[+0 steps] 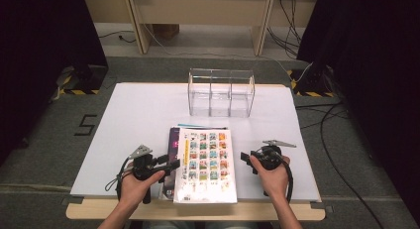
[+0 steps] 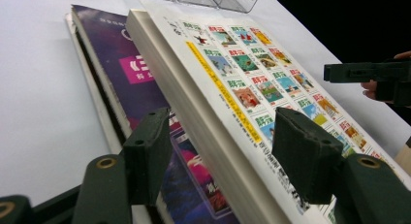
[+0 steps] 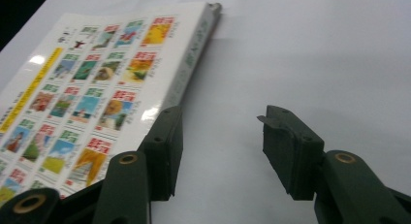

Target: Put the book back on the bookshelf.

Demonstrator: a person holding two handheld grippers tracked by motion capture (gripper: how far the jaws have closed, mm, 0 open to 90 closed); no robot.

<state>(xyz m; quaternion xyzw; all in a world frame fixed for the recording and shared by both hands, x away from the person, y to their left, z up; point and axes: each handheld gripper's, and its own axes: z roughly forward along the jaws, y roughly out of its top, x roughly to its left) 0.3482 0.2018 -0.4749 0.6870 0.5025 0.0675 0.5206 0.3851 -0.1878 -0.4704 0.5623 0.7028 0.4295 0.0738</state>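
A thick white book (image 1: 206, 164) with a grid of colourful pictures on its cover lies on top of a purple book (image 1: 173, 142) at the table's front middle. My left gripper (image 1: 174, 164) is at the stack's left side and open. In the left gripper view (image 2: 220, 124) the white book's page edge (image 2: 194, 107) runs between the jaws, one jaw over the purple book (image 2: 126, 59), the other over the cover, with neither pad pressing. My right gripper (image 1: 244, 157) is open just right of the stack. Its jaws (image 3: 223, 117) hold nothing, and one sits beside the book's spine (image 3: 194, 44).
A clear three-compartment box (image 1: 221, 92) stands at the back middle of the white table (image 1: 133, 115). The right gripper (image 2: 358, 71) also appears across the book in the left gripper view. Cables and dark curtains lie beyond the table.
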